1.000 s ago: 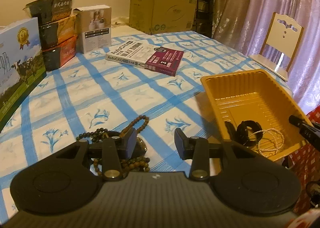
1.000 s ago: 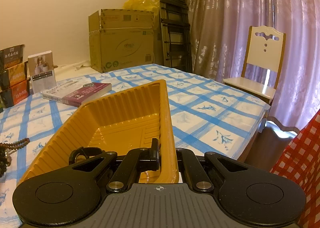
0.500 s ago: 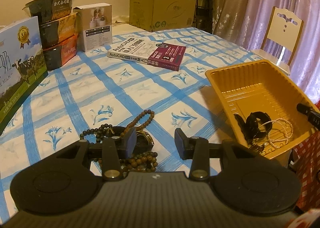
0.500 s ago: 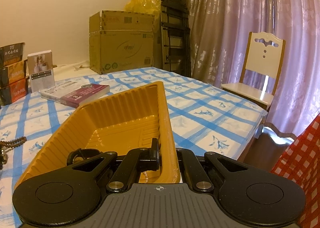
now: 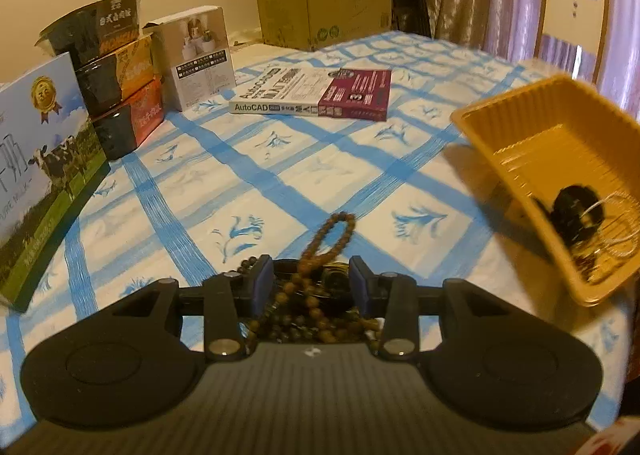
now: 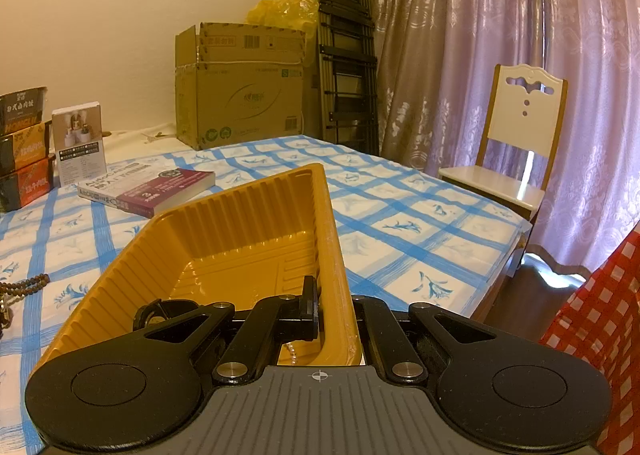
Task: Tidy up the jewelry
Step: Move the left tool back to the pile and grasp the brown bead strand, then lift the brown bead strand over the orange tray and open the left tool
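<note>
On the blue-checked bench [image 5: 256, 175], the left claw [image 5: 311, 282] stands partly open astride a heap of brown bead strings [image 5: 320, 255], its blue pads [image 5: 262, 279] on either side and gripping nothing. To the right, the yellow tray [image 5: 532, 123] holds a dark bracelet [image 5: 576, 207] and a pale beaded loop [image 5: 616, 231]. The right claw [image 6: 332, 311] is pinched shut on that tray's near wall.

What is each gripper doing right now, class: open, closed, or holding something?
Left gripper: open, jaws either side of the brown bead necklace, not gripping it.
Right gripper: closed on the side wall of the yellow plastic tray.
</note>
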`<move>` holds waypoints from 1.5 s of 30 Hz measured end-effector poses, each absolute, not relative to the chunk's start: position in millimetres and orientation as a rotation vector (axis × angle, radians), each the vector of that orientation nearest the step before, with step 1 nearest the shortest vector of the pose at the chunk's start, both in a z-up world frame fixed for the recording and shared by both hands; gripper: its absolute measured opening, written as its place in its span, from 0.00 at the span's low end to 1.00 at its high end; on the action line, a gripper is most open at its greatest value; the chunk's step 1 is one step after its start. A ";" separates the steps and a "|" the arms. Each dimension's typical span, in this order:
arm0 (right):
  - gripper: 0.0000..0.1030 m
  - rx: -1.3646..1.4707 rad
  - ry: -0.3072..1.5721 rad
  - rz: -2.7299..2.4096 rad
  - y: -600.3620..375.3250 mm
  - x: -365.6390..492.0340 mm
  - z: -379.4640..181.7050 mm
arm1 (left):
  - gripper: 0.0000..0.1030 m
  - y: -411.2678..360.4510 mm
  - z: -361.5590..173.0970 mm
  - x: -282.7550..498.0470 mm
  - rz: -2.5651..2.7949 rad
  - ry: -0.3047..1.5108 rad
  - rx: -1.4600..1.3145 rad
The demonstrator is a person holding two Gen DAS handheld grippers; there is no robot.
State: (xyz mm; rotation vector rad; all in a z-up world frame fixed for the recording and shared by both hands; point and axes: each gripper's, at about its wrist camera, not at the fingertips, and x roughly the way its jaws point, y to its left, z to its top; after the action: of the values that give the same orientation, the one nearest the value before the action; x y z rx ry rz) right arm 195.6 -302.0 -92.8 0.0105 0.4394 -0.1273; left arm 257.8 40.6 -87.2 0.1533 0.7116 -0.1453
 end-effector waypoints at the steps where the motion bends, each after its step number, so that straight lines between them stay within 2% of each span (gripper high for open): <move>1: 0.03 0.010 0.440 -0.127 -303.5 195.5 -92.5 | 0.36 40.7 -89.8 262.0 -0.148 0.719 0.171; 5: 0.03 0.008 0.440 -0.128 -302.1 196.0 -92.5 | 0.32 39.0 -98.4 274.2 -0.177 0.743 0.227; 10: 0.03 0.011 0.441 -0.129 -302.0 196.1 -92.6 | 0.15 35.6 -108.0 285.1 -0.219 0.775 0.302; 15: 0.03 0.013 0.441 -0.130 -302.4 195.5 -92.8 | 0.14 35.3 -115.7 285.6 -0.239 0.793 0.356; 21: 0.03 0.012 0.441 -0.131 -302.9 195.2 -93.2 | 0.06 39.7 -107.8 281.4 -0.224 0.775 0.305; 27: 0.03 0.009 0.438 -0.130 -300.6 195.6 -93.6 | 0.06 46.9 -77.6 266.7 -0.231 0.710 0.227; 45: 0.03 0.003 0.437 -0.128 -293.8 197.3 -91.1 | 0.06 38.5 58.1 220.2 -0.340 0.460 0.053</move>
State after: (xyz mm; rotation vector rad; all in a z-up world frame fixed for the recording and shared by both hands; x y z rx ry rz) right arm 197.3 -293.8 -91.1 0.0034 0.4366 -0.1282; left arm 220.2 38.5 58.1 0.0533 0.4596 -0.3398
